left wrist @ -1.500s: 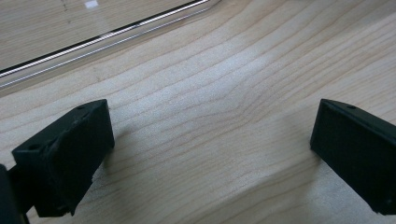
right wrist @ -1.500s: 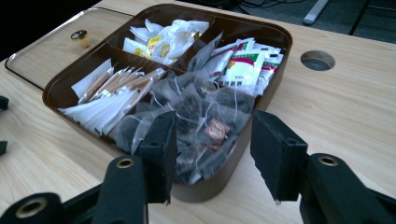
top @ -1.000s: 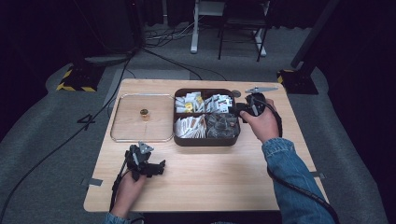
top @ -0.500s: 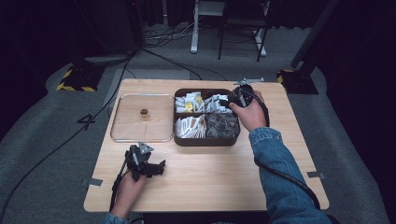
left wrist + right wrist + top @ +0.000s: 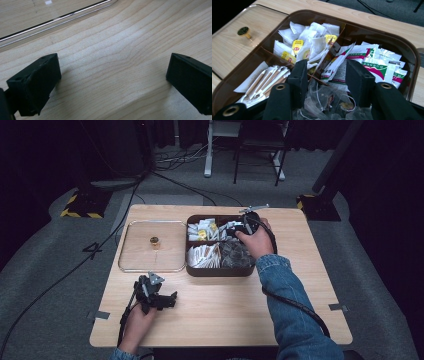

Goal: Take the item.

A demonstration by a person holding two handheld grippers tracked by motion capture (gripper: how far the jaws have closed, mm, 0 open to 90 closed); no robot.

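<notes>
A dark brown divided box (image 5: pixel 221 270) sits mid-table. It holds yellow-tagged tea bags (image 5: pixel 305 42), white packets with red and green print (image 5: pixel 372 62), paper sticks (image 5: pixel 265 78) and clear-wrapped bags (image 5: pixel 324 102). My right gripper (image 5: pixel 236 228) hangs over the box's back right compartment. In its own view the right gripper (image 5: pixel 328 71) is open, its jaws straddling the packets by the divider without clamping any. My left gripper (image 5: pixel 169 300) rests low near the front left of the table. Seen from its own camera, the left gripper (image 5: pixel 112 75) stands wide open over bare wood.
A clear flat lid (image 5: pixel 135 257) with a small gold knob (image 5: pixel 154 241) lies left of the box, and its edge (image 5: pixel 57 20) runs just beyond the left jaws. Cables trail off the table. Chair and stand legs stand on the floor behind.
My right gripper has moved left from the box's right rim to over its back right compartment. The left gripper has stayed still.
</notes>
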